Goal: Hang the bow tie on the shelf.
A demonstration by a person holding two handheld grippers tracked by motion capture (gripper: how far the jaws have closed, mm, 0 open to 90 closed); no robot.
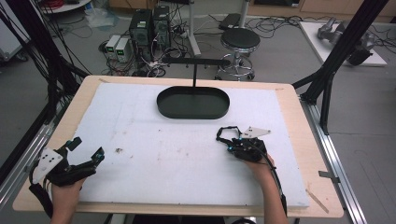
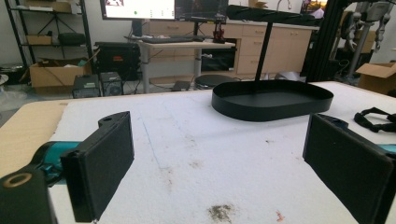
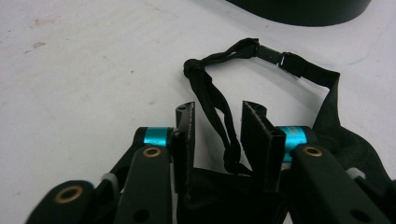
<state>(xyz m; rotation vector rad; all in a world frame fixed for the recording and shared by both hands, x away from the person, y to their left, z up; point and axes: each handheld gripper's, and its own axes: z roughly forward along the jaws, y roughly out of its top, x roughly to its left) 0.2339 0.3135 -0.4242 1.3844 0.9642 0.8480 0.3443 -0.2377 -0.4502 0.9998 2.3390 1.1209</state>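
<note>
At the left edge of the table [image 1: 56, 122], the left gripper [image 1: 86, 151] is held low over the white foam sheet [image 1: 140, 140] by the person's left hand [image 1: 63, 198]. Its jaws stand wide apart with nothing between them; in the left gripper view the two black pads [image 2: 100, 165] frame bare, slightly stained foam, and the gripper faces toward the far right of the table.

Toward the far middle of the sheet sits a black oval tray [image 1: 193, 102], its long axis running left to right across the table. A thin black post [image 1: 194, 74] rises from its far rim and carries a horizontal bar [image 1: 196, 61] above it.

To the right, nearer the person than the tray, the right gripper [image 1: 231, 142] lies down at the sheet, held by the right hand [image 1: 261, 170], pointing toward the far left. A black strap [image 3: 219, 112] of twisted cord and webbing lies on the foam here, looping from a knot [image 3: 191, 69] through a small buckle [image 3: 280, 58] to a wider band [image 3: 334, 98]. Its twisted cord runs lengthwise along the gripper's own axis, passing between the jaws, which stand narrow around it with a gap showing on each side; I cannot tell whether they touch it. Black fabric [image 3: 224, 191] bunches at the base of the jaws.
</note>
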